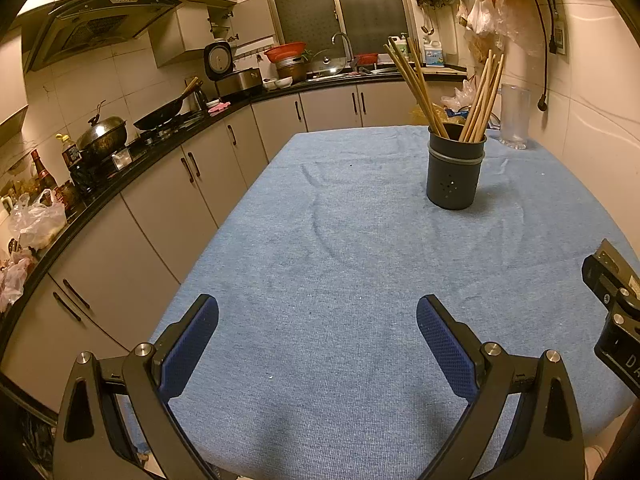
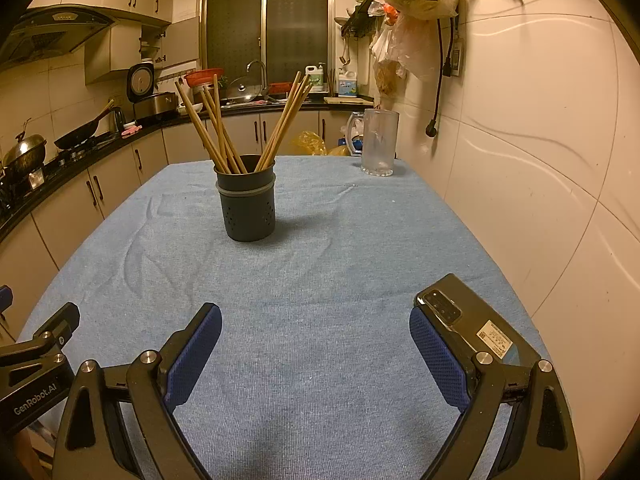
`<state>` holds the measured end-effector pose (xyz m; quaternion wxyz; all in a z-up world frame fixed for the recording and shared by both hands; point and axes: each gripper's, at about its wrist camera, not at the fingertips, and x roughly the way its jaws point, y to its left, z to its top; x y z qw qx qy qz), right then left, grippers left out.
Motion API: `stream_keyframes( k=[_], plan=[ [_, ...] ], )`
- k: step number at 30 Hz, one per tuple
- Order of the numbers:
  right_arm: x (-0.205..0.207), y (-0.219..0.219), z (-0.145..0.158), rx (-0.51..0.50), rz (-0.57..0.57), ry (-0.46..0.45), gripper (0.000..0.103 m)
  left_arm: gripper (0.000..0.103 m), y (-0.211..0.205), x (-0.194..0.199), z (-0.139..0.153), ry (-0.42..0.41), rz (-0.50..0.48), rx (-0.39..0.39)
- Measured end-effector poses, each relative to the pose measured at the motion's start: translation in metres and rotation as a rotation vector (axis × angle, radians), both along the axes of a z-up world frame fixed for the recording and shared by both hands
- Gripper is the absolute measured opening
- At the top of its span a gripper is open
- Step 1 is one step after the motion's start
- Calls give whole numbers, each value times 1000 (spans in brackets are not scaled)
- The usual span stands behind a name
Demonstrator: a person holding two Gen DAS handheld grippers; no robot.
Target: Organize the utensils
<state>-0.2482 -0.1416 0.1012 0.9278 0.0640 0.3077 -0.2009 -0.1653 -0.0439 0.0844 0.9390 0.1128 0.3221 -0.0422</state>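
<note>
I hold my left gripper (image 1: pixel 318 344) low over the near end of the table (image 1: pixel 340 360), its blue pads spread wide with nothing but cloth between them. My right gripper (image 2: pixel 316 354) sits the same way just beside it, jaws wide apart and empty. From this rest I judge that I can see the whole table before committing either hand.

The holder (image 2: pixel 246 206) stands upright well ahead of both grippers, a little left of the right one's line and to the right of the left one's. It is dark, with small drain holes low in its wall, so I take it for the place where utensils belong. The chopsticks (image 2: pixel 224 128) already stand in it, split into two fans: one bunch leans left, the other right, each resting on the rim. They splay because the holder is wide and they are thin; nothing keeps them upright.

I see no loose utensil on the cloth, so I judge the sorting done or nearly so, unless the two bunches are meant to be gathered.

A phone (image 2: pixel 468 324) lies flat just beside my right gripper's right finger, its camera end pointing away from me; whether it touches the finger I cannot tell. A clear jug (image 2: pixel 378 142) stands at the far right corner of the table, well beyond the holder and near the wall, out of my working path.
</note>
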Motion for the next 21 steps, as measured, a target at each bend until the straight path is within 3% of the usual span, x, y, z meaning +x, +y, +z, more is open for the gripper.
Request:
stream_keyframes(
  k=[15, 21],
  plan=[
    [0, 2, -3, 6, 2, 6, 97, 99, -2, 4, -2, 10, -6, 3],
    [27, -10, -13, 61, 79, 56, 99, 99, 15, 45, -9, 71, 40, -26]
  ],
)
